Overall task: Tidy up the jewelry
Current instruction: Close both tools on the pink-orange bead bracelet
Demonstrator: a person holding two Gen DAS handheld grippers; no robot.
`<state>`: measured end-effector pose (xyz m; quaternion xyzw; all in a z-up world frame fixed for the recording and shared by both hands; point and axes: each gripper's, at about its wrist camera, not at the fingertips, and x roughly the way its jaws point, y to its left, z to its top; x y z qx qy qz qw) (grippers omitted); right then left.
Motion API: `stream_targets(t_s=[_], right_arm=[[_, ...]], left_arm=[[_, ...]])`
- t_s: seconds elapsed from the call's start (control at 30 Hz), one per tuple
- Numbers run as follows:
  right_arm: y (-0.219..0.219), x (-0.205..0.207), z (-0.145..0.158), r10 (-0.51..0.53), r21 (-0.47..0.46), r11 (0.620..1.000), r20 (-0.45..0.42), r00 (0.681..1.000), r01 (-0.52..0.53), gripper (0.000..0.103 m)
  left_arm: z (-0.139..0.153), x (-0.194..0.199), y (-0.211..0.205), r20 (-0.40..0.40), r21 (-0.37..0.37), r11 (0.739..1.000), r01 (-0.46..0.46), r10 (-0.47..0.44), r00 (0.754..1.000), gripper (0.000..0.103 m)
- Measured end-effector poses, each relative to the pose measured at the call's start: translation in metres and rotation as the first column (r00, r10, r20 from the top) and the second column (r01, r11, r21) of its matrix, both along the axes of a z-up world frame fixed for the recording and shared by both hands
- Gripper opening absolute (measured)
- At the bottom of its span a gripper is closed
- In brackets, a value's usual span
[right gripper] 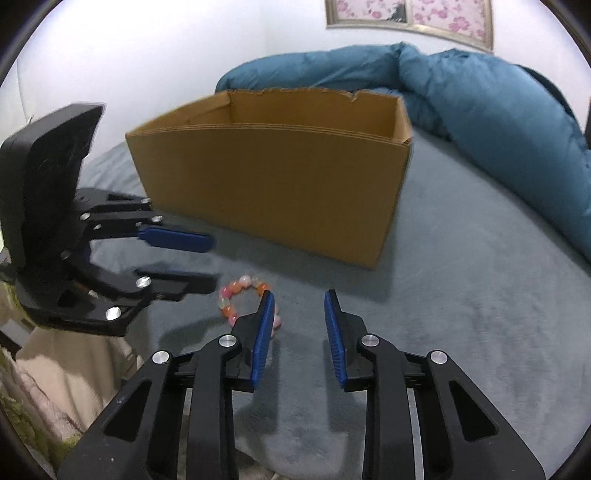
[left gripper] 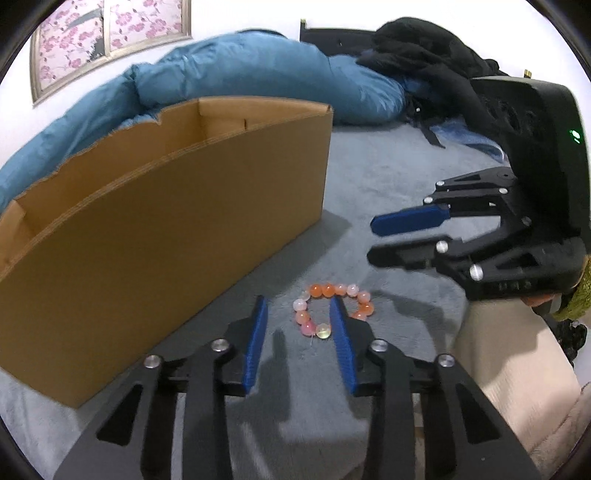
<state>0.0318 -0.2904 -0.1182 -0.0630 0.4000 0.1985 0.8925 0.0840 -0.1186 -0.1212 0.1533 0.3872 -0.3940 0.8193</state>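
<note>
A bracelet (left gripper: 325, 308) of orange, pink and pale beads lies on the grey bed cover; it also shows in the right wrist view (right gripper: 240, 295). An open cardboard box (left gripper: 155, 229) stands behind it, also seen in the right wrist view (right gripper: 280, 184). My left gripper (left gripper: 299, 302) is open, low over the cover, its right finger over the bracelet's ring. My right gripper (right gripper: 299, 295) is open and empty, just right of the bracelet; it shows in the left wrist view (left gripper: 371, 240). The left gripper shows in the right wrist view (right gripper: 212, 262).
A blue duvet (left gripper: 229, 74) is piled behind the box. Black clothes (left gripper: 424, 51) lie at the back right. A beige blanket (left gripper: 517, 369) hangs at the bed's near edge. A framed flower picture (left gripper: 103, 33) hangs on the wall.
</note>
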Motion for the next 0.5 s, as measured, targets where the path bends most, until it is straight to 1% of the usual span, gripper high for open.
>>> stream_targets(t_s=[0.1, 0.17, 0.4, 0.5], right_arm=[[0.007, 0.006, -0.011, 0.022, 0.006, 1.0, -0.029, 0.999, -0.022, 0.026], [0.011, 0.009, -0.016, 0.035, 0.005, 0.999, -0.042, 0.999, -0.034, 0.025], [0.02, 0.018, -0.024, 0.074, 0.0, 0.997, -0.079, 0.994, -0.075, 0.021], [0.024, 0.018, -0.026, 0.079, -0.018, 0.997, -0.094, 0.992, -0.081, 0.02]], left_arm=[[-0.01, 0.009, -0.005, -0.027, 0.014, 1.0, 0.017, -0.017, 0.999, 0.024], [-0.016, 0.012, -0.008, -0.043, 0.022, 0.999, 0.035, -0.034, 0.999, 0.022], [-0.023, 0.02, -0.013, -0.068, 0.026, 0.997, 0.067, -0.065, 0.996, 0.02], [-0.026, 0.022, -0.016, -0.078, 0.043, 0.996, 0.075, -0.071, 0.994, 0.019]])
